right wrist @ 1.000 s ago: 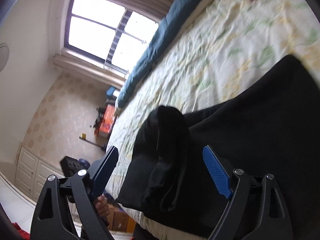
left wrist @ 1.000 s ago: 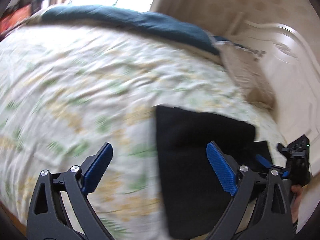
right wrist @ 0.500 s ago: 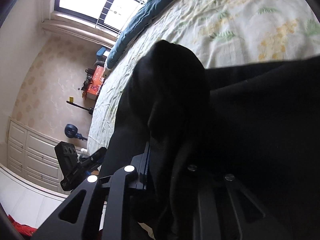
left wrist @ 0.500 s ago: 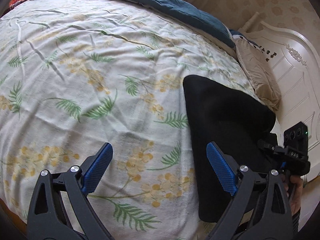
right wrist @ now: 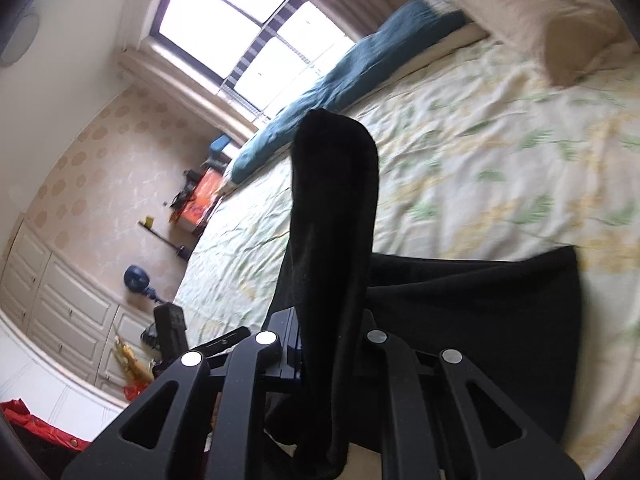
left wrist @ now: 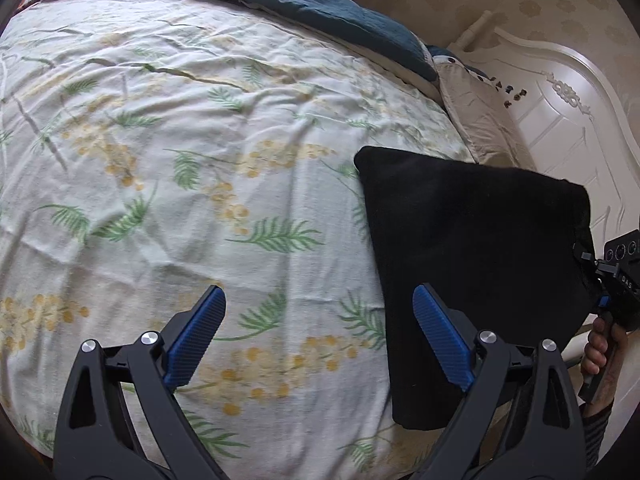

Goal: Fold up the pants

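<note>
Black pants lie on the right side of the flowered bed sheet. My right gripper has its jaws closing on a bunched fold of the pants, which stands up between the fingers and hides the pads. In the left wrist view the right gripper holds the cloth's raised right edge, with a hand below it. My left gripper is open above the sheet. Its right finger is over the pants' left edge, and nothing is between the pads.
A dark blue blanket runs along the far side of the bed. A beige pillow and a white headboard are at the right. Beyond the bed are a window, white cabinets and clutter on the floor.
My right gripper went from wide open to clamped on the pants' fold and rose with it. The left gripper stayed open and dropped slightly toward the bed.
</note>
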`<state>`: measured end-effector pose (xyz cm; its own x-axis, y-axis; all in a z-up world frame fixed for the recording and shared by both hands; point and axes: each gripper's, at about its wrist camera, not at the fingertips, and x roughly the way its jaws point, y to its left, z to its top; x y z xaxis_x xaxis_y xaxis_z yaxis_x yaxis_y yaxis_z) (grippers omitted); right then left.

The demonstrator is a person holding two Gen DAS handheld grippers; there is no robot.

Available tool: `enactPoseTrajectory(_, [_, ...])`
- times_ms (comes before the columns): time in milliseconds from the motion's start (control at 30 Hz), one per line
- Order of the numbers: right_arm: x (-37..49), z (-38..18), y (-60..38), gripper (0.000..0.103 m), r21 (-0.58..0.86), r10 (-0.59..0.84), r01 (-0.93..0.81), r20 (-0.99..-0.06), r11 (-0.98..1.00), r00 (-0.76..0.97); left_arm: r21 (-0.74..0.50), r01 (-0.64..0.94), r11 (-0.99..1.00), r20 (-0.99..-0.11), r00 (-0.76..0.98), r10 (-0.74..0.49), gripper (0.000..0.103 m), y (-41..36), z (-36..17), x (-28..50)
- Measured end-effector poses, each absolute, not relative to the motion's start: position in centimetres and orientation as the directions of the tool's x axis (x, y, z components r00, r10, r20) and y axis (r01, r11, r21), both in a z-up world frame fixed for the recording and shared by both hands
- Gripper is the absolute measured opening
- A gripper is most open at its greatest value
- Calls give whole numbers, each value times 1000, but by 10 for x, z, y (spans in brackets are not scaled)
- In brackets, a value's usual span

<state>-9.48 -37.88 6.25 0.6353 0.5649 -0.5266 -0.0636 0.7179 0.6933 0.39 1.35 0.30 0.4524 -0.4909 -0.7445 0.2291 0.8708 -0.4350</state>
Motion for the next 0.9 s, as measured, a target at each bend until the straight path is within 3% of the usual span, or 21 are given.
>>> enactPoseTrajectory(400, [-120,-13,-450,12,764,546,107,-545,637,637,-411,316,855,-767,387,-512,95,-38,-4,-3])
enactPoseTrajectory(900, [-123,-56,-468,12,864,621,86,-422,495,661,-422,317,849,-770,368,-520,95,-46,-10,-2])
